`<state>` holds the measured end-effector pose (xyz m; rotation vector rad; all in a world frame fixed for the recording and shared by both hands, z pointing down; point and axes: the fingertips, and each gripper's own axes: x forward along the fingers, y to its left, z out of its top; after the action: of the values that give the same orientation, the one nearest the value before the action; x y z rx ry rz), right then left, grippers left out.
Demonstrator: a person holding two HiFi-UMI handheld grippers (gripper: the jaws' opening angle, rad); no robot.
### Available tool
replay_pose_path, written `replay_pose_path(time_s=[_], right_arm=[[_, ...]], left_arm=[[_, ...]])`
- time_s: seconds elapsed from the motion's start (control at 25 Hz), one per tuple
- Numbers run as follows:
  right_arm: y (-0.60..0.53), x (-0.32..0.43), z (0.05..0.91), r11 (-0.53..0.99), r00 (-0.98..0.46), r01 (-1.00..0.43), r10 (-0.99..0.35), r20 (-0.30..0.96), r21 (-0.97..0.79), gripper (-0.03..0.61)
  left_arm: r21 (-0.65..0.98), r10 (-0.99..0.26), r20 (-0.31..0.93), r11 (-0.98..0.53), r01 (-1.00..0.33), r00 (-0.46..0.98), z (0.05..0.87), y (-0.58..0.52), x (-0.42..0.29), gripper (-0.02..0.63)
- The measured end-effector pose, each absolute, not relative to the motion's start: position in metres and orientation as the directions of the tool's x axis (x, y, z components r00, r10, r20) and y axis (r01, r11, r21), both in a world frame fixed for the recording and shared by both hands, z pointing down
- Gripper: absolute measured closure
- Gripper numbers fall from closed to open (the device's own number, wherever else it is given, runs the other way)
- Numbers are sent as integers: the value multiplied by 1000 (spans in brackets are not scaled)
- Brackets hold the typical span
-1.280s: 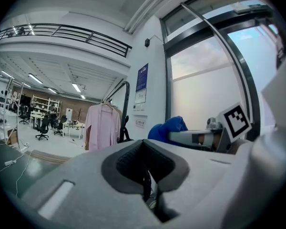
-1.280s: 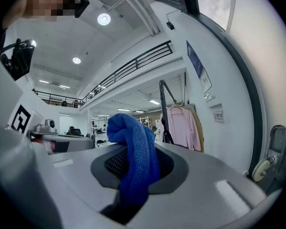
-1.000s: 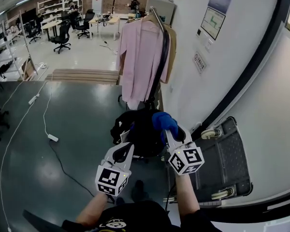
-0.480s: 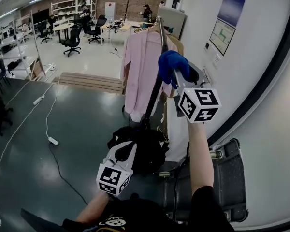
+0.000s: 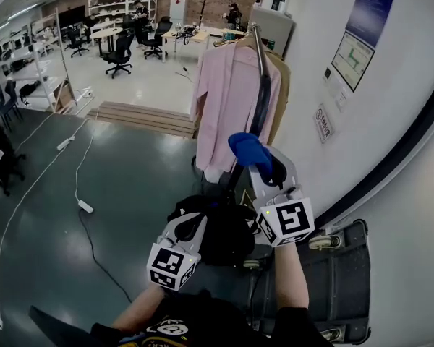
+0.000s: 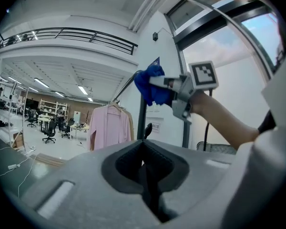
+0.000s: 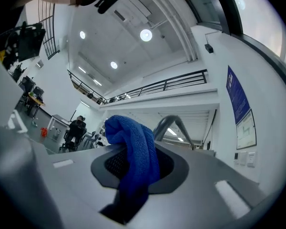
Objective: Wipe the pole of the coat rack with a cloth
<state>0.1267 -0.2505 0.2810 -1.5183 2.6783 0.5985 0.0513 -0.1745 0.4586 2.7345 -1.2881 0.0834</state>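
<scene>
The coat rack's black pole (image 5: 260, 103) rises beside the white wall, and a pink shirt (image 5: 231, 96) hangs from its top. My right gripper (image 5: 265, 168) is shut on a blue cloth (image 5: 249, 149), which is pressed against the pole at about mid height. In the left gripper view the cloth (image 6: 151, 85) sits on the pole (image 6: 142, 120) with the right gripper (image 6: 158, 82) behind it. In the right gripper view the cloth (image 7: 133, 144) fills the jaws. My left gripper (image 5: 196, 225) hangs lower, left of the pole, shut and holding nothing.
A black bag (image 5: 217, 230) lies at the foot of the rack. A dark platform cart (image 5: 333, 280) stands against the wall on the right. A white cable with a power strip (image 5: 84, 206) runs over the dark floor on the left. Desks and office chairs (image 5: 119, 49) stand far back.
My right gripper carried the cloth from low on the pole up toward its top, then back down to mid height. The left gripper has barely moved.
</scene>
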Motion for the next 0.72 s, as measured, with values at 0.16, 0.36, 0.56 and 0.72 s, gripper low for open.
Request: replay_pose_path(time_s=[0.16,0.36,0.56,0.72], right_arm=[[-249,115,357,467,-523,-821,-846,-103,330,500],[-252,114,399,447,-485,-855,-869,-97,263,502],[-263,125,356,397,-441,-875,-889,-119,278,497],[-265,129,327,357,-408,-892,-900,-152,279,499]], left_arm=[[78,-737,94,-664,-743,669,453,-186,48,612],[79,-710,98,-693,-717,697,457,-193,49,611],[80,-708,82,-697,-712,702,450,-194,43,611],[86,-718,48,-690,-719,695,440,-193,39,611]])
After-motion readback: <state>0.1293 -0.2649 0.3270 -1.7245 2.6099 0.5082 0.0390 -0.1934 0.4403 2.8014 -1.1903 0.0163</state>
